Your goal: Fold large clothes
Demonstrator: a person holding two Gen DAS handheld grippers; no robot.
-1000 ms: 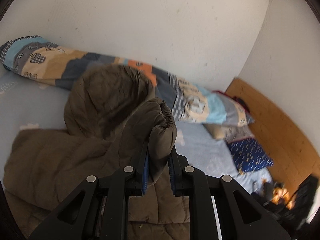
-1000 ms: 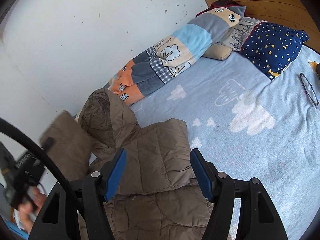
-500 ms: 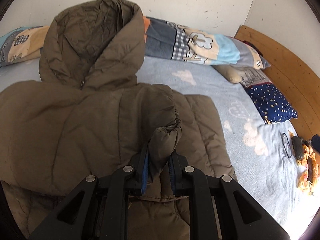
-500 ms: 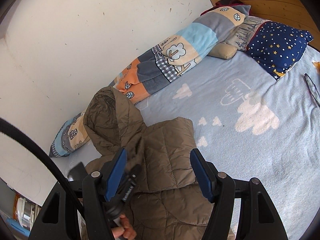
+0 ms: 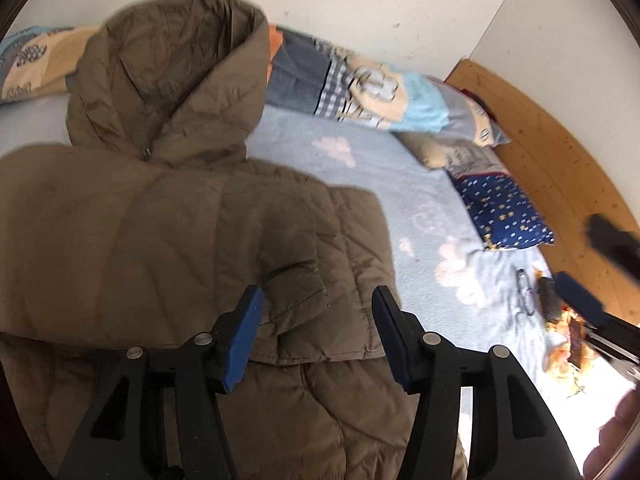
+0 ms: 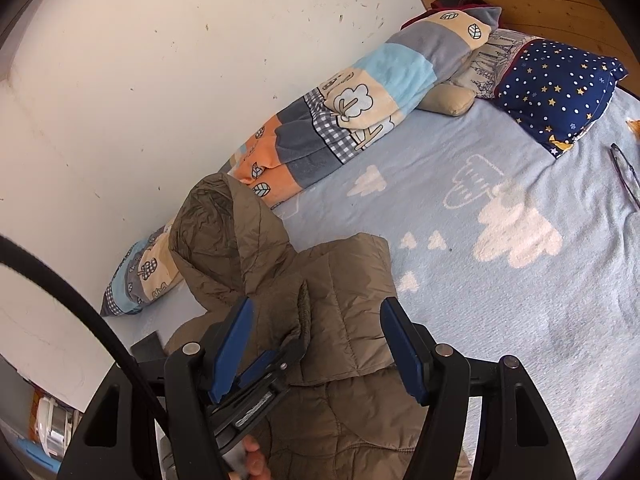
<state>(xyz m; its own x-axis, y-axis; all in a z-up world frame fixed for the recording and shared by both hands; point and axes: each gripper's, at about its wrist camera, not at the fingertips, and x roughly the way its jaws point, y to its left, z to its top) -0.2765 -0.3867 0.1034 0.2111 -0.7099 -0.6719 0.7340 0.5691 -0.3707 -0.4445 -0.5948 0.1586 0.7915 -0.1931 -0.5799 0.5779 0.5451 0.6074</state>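
Note:
An olive-brown hooded puffer jacket [image 5: 132,236] lies on the light blue bed, hood toward the wall. Its sleeve is folded across the body, with the cuff [image 5: 296,296] lying loose just ahead of my left gripper [image 5: 316,336], which is open and empty. In the right wrist view the jacket [image 6: 344,304] lies below my right gripper [image 6: 316,348], which is open and empty above it. The left gripper [image 6: 276,360] also shows there, resting at the cuff. The right gripper's blue fingertips [image 5: 576,300] show at the right edge of the left wrist view.
A patchwork rolled blanket [image 6: 348,120] lies along the white wall. A navy star pillow [image 6: 556,84] and a beige pillow sit by the wooden headboard [image 5: 560,152]. Glasses [image 6: 624,172] and small items lie on the blue cloud-print sheet [image 6: 500,240].
My left gripper has opened and let go of the sleeve cuff, which now lies on the jacket body. The right gripper stays open, hovering over the jacket.

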